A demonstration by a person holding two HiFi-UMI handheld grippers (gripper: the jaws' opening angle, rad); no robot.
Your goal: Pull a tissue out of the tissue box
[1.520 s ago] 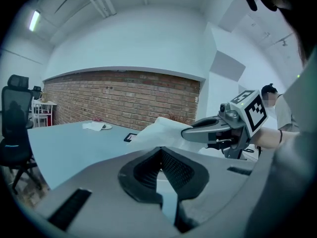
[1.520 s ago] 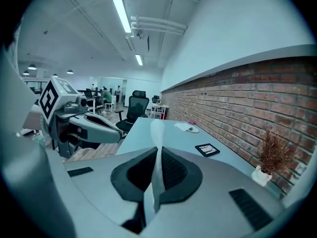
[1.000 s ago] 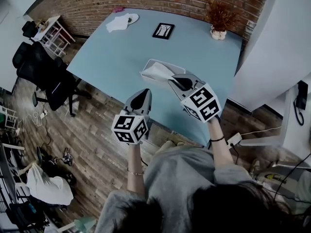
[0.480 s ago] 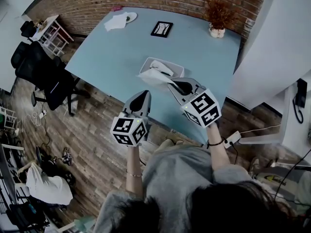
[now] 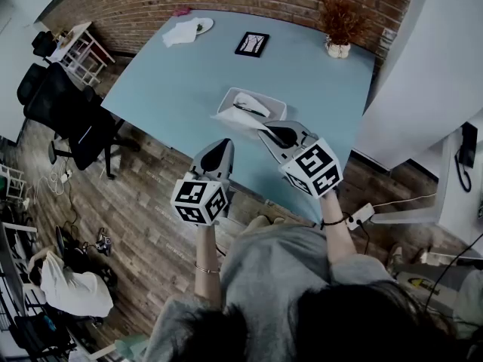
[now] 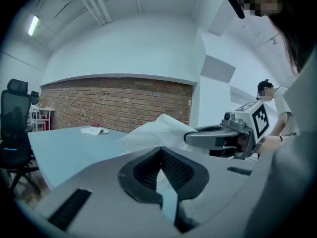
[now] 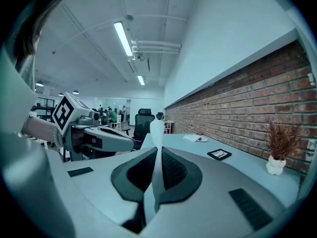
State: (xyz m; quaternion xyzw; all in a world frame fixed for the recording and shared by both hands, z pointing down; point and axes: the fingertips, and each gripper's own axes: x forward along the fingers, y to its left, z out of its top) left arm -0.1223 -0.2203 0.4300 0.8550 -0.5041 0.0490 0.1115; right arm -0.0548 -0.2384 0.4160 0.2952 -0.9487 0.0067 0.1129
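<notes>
Both grippers are held out ahead of the person, over the near edge of the table (image 5: 173,74), on forearms stretched forward from the body. They are aimed nearly level, tipped slightly down.

The right gripper (image 5: 266,132) is angled inward toward the tissue box (image 5: 276,105). Its jaws are pinched on a tissue (image 5: 232,119), and a thin white strip is seen running up between the pads in the right gripper view. From the jaws the tissue spreads out toward the box's near edge; whether it is clear of the box cannot be told.

The left gripper (image 5: 220,151) is held just beside the right one, lower and nearer the person. Its jaws are brought together at the tip, with nothing gripped between them. The box stands on the table beyond both grippers.
</notes>
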